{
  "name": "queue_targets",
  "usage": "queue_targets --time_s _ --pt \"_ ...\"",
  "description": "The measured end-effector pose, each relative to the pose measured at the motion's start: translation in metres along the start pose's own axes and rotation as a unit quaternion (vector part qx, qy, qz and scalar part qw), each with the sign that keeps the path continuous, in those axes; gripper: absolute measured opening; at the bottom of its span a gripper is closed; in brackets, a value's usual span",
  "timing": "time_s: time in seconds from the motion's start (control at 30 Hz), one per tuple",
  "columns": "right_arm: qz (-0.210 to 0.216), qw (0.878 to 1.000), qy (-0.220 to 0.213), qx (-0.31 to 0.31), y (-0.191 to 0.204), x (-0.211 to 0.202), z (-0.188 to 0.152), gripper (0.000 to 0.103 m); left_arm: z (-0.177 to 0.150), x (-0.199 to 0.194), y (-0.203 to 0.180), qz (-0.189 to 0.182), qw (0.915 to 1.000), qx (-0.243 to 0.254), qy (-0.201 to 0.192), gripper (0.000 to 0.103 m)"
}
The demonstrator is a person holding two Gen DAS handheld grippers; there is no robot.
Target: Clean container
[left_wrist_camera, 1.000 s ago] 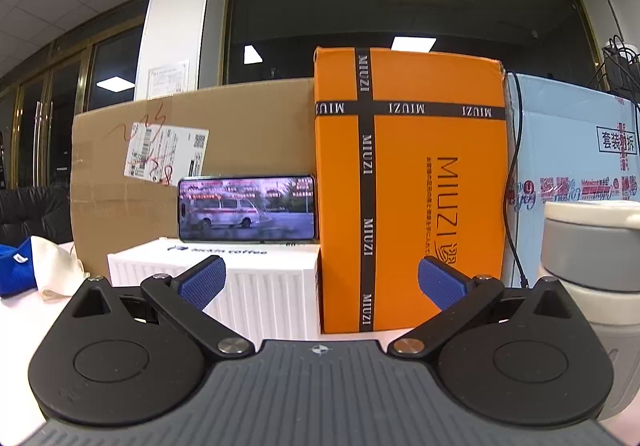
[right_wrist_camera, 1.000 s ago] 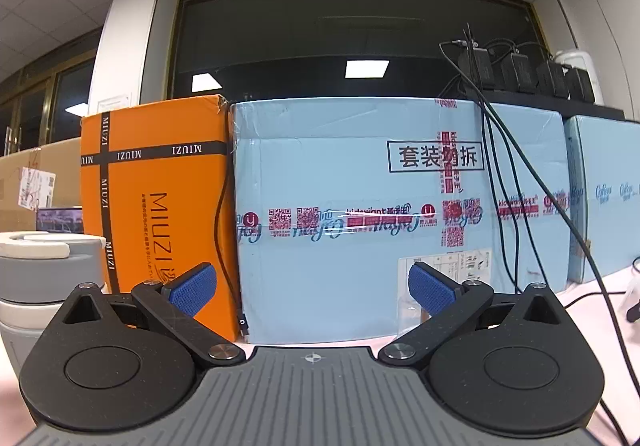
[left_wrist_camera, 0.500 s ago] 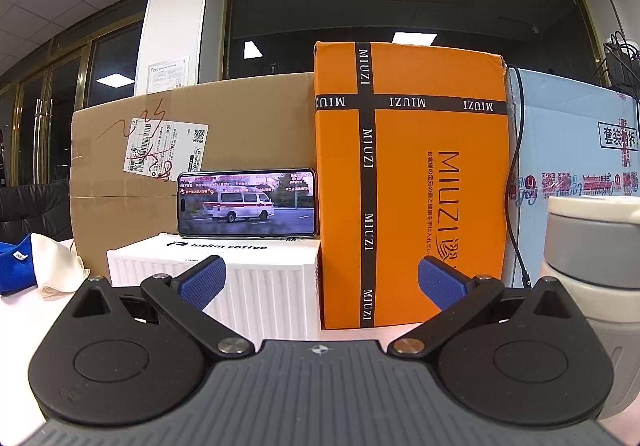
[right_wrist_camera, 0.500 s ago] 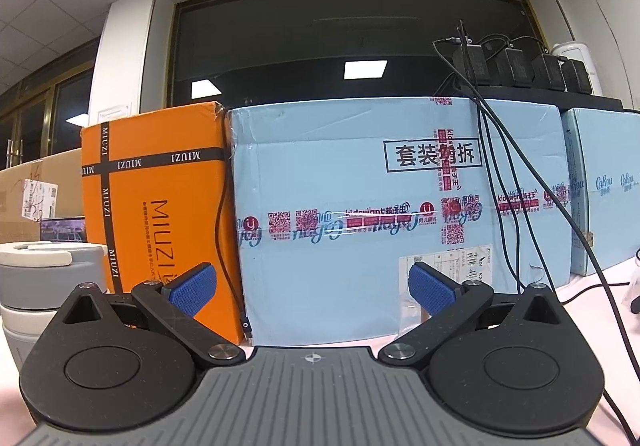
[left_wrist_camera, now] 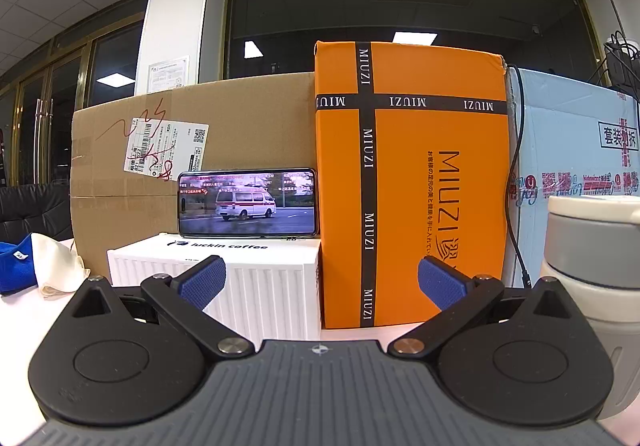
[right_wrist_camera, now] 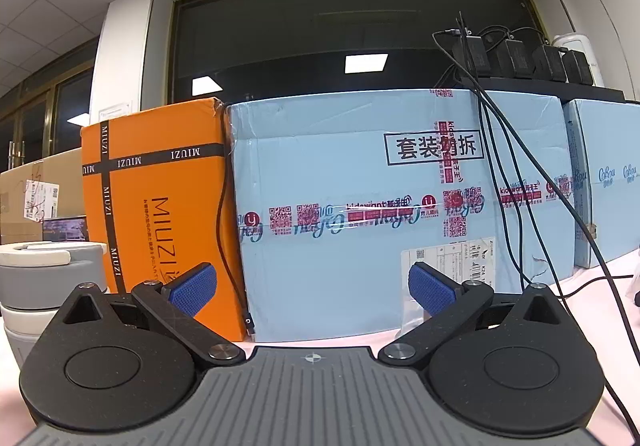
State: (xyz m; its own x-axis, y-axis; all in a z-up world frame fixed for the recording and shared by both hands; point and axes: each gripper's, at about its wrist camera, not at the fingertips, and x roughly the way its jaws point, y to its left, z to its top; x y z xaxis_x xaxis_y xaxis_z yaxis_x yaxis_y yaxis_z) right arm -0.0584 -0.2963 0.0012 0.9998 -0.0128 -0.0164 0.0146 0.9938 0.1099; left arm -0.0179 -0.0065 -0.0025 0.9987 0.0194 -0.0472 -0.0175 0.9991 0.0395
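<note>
A grey and white stacked container [left_wrist_camera: 592, 246] with a white lid stands on the table at the right edge of the left wrist view. It also shows at the left edge of the right wrist view [right_wrist_camera: 44, 286]. My left gripper [left_wrist_camera: 320, 282] is open and empty, to the left of the container. My right gripper [right_wrist_camera: 312, 286] is open and empty, to the right of the container. A white cloth [left_wrist_camera: 56, 266] and a blue cloth [left_wrist_camera: 16, 266] lie at the far left.
An orange MIUZI box [left_wrist_camera: 408, 186] stands behind, with a white luckin coffee box [left_wrist_camera: 256, 274] and a phone [left_wrist_camera: 248, 202] playing video on it. A brown carton [left_wrist_camera: 180, 150] and a light blue carton [right_wrist_camera: 400, 206] form a back wall. Black cables [right_wrist_camera: 520, 166] hang at right.
Both views have tilted up slightly, so the boxes sit lower in frame. The phone's video has moved on. Both grippers stay open.
</note>
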Motion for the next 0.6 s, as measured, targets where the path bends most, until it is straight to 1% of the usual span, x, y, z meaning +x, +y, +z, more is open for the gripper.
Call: queue_targets --time_s 0.6 --pt "0.003 1.0 0.004 0.001 -0.0002 0.0013 -0.0002 0.103 0.0001 -0.0008 -0.0007 0.001 1.0 0.001 -0.001 0.103"
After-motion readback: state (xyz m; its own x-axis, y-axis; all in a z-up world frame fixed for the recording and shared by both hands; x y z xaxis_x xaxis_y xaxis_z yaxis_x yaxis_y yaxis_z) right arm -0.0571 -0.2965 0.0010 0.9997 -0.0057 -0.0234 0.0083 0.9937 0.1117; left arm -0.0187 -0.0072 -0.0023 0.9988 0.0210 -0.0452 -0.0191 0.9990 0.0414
